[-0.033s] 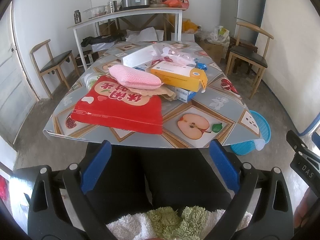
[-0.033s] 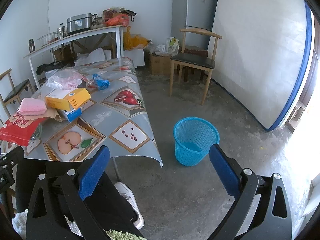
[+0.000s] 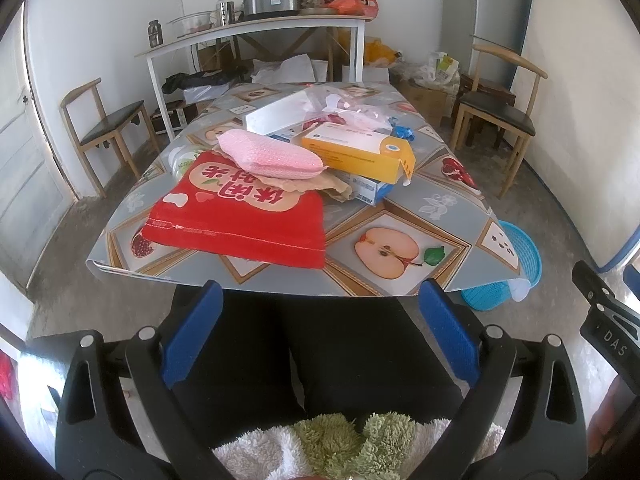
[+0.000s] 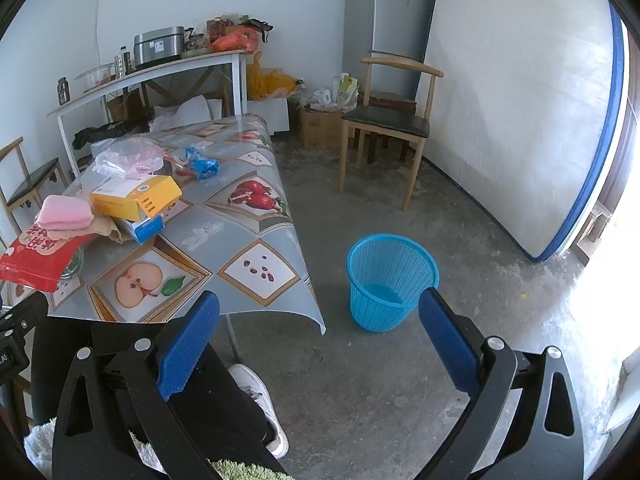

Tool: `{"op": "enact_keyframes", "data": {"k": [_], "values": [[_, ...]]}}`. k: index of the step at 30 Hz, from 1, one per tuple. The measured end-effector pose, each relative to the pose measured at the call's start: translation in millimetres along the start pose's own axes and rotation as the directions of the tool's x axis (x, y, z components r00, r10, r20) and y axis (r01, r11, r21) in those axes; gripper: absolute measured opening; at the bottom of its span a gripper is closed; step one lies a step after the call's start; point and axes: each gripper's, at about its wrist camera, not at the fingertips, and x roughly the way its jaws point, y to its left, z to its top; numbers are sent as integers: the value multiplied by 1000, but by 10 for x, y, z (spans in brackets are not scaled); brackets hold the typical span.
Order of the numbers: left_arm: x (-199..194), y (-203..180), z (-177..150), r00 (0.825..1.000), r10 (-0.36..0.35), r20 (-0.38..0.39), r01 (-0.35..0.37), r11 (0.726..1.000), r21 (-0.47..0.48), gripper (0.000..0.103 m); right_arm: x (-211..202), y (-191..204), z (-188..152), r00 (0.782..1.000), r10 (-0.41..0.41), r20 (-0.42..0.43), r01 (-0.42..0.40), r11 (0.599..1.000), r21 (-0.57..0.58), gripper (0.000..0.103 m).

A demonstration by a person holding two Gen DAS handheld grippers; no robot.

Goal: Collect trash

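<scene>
Both my grippers idle over my lap: left gripper [image 3: 320, 336] jaws apart, nothing between; right gripper [image 4: 320, 340] same, spread wide and holding nothing. Trash sits piled on the table [image 3: 400, 216]: red bag [image 3: 240, 216], pink sponge [image 3: 268, 156] on top, orange box [image 3: 356, 152], blue-white box [image 4: 146, 228], clear plastic bag [image 4: 128, 158], blue wrapper [image 4: 202, 166]. Blue basket [image 4: 390, 280] on floor right of table, looks empty.

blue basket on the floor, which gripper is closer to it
Right. The right gripper is open over the floor with the blue basket just ahead of its fingers. The left gripper is open at the table's near edge, the basket off to its right past the table corner.
</scene>
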Motion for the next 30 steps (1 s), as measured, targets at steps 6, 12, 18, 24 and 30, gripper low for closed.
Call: {"op": "enact_keyframes", "data": {"k": [6, 12, 18, 24, 30], "values": [[3, 1, -4, 1000, 0, -1, 0, 1000, 0, 94, 3, 8, -1, 1000, -3, 0, 3, 1000, -2, 97], [9, 14, -10, 1000, -2, -7, 2, 1000, -7, 94, 22, 35, -16, 1000, -1, -4, 1, 1000, -11, 97], [33, 18, -5, 1000, 0, -15, 0, 1000, -16, 94, 25, 58, -5, 1000, 6, -6, -6, 1000, -20, 97], [34, 27, 0, 1000, -1, -14, 1, 1000, -17, 94, 6, 75, 10, 1000, 5, 2, -5, 1000, -25, 97], [52, 58, 11, 1000, -3, -16, 2, 1000, -21, 94, -2, 76, 16, 1000, 7, 3, -7, 1000, -26, 97]]}}
